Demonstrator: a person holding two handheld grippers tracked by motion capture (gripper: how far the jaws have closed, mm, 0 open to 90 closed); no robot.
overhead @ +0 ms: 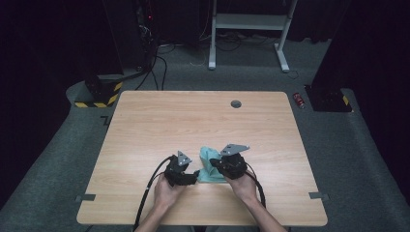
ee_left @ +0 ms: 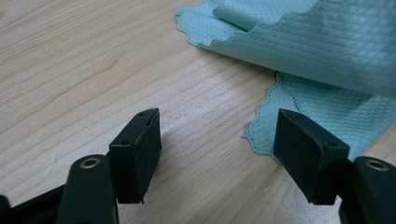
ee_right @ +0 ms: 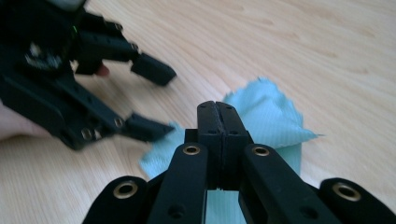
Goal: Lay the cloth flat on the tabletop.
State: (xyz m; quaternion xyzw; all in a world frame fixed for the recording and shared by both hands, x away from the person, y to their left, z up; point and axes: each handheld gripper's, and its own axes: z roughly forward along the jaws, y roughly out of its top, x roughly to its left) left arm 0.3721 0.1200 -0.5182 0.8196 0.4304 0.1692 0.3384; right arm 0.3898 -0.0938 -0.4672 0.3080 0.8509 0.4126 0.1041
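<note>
Right claw (ee_right: pixel 218 122) pinches the cloth (overhead: pixel 209 164), lengthwise away from the person; left claw (ee_left: pixel 217 144) gapes.

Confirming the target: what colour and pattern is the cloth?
Light teal cloth, fine diamond-grid weave; left gripper view.

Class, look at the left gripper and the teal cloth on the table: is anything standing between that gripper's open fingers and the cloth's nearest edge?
Nothing visible does. The left gripper has its fingers open over bare table, and the teal cloth has its scalloped edge right beside one finger.
</note>
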